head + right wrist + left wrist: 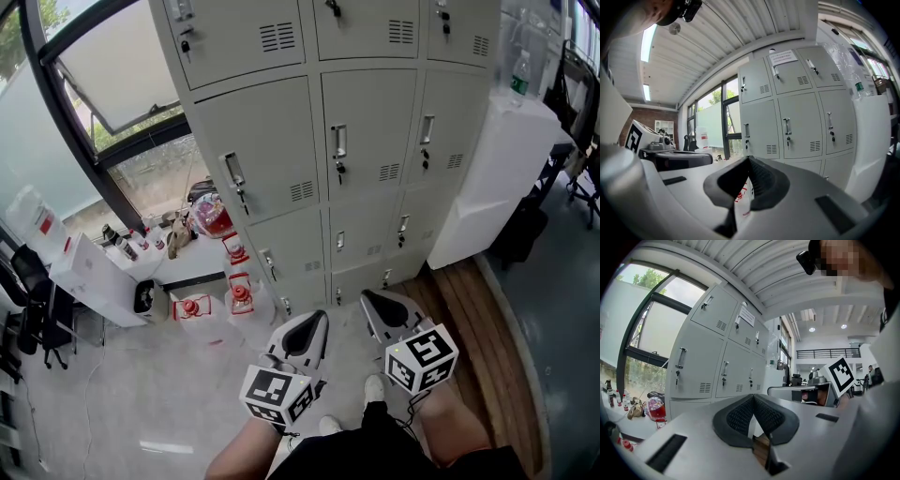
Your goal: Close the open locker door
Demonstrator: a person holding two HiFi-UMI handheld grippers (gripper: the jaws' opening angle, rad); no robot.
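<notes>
With the left claw (753,397) and right claw (748,158) both pinched shut and empty, well apart from the pale grey metal locker bank (370,122), its slightly ajar left-column door (267,141) seemed best pushed flat near its chrome handle (234,174).

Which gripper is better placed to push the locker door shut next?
Left, probably: the left gripper stands before the left-column door, which looks ajar; the right gripper faces the middle column. Both are shut.
</notes>
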